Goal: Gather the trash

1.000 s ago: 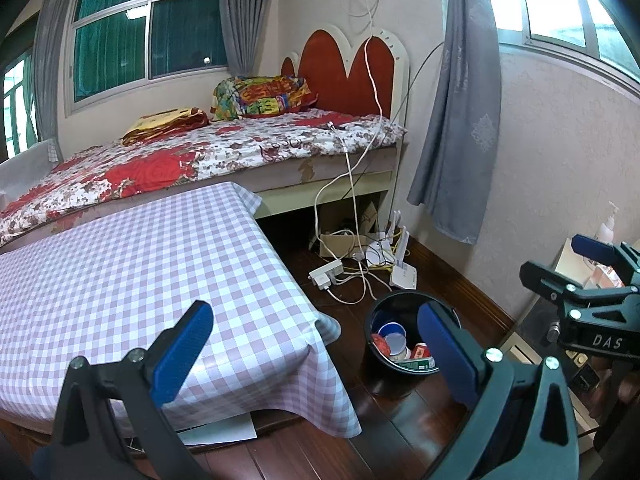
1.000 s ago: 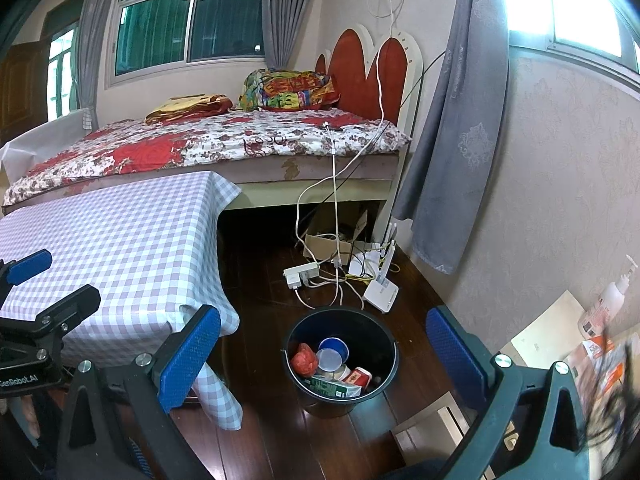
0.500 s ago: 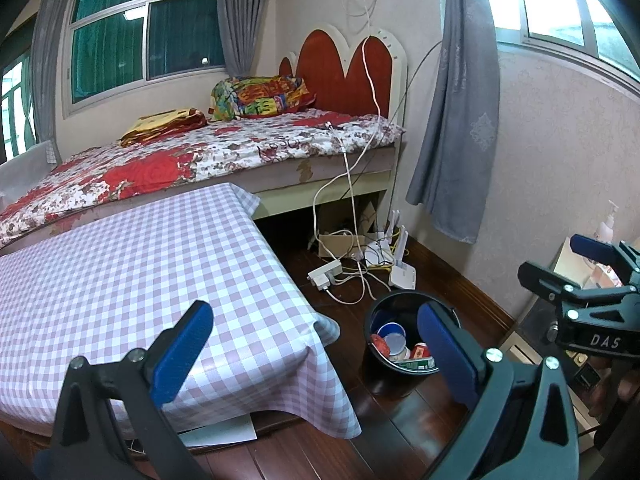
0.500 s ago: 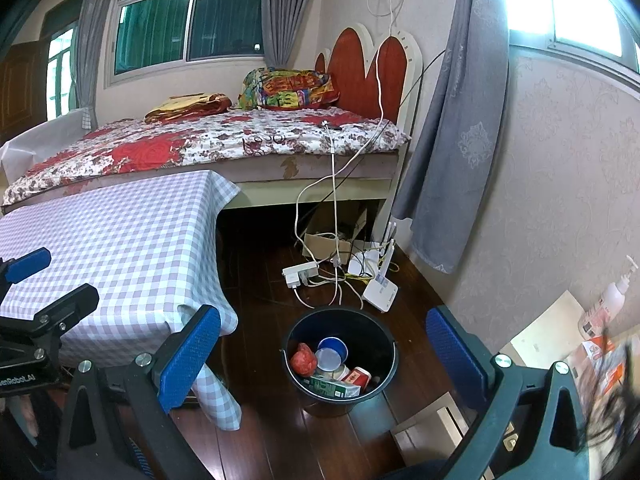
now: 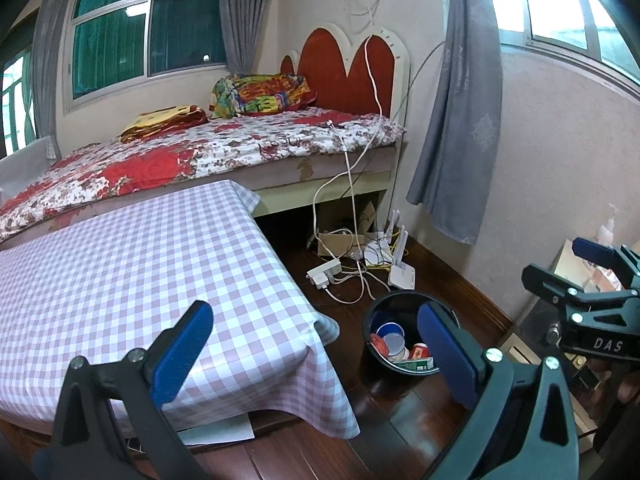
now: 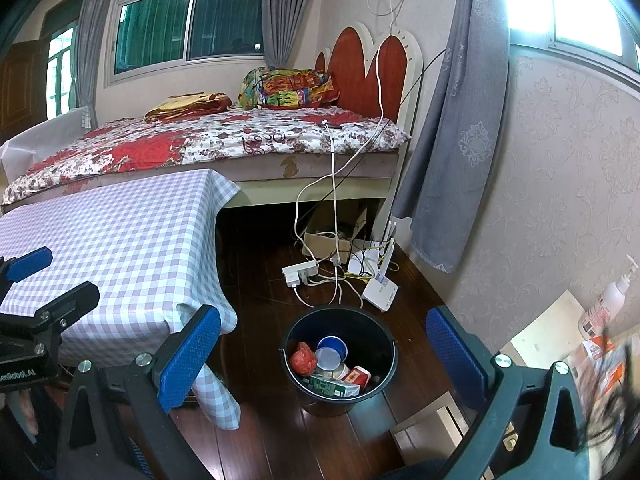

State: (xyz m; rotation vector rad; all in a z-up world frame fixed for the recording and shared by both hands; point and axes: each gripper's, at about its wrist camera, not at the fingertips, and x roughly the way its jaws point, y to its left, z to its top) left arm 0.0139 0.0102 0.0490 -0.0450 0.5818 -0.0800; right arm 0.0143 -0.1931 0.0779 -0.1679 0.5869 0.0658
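Bedroom with a bed (image 6: 208,140), a checked-cloth worktop (image 5: 132,264) and a dark wooden floor (image 6: 288,440).
A black bucket (image 6: 340,322) stands on the floor beside the worktop, holding a red bag (image 6: 303,363), a blue-rimmed cup (image 6: 332,354) and a green carton (image 6: 332,387); left tool (image 5: 310,354) and right tool (image 6: 320,360) both spread apart, empty.

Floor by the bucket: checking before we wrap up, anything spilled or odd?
No spill shows. The black bucket stands upright with trash inside. Only oddity: loose cables and a power strip sprawl on the floor beyond it.
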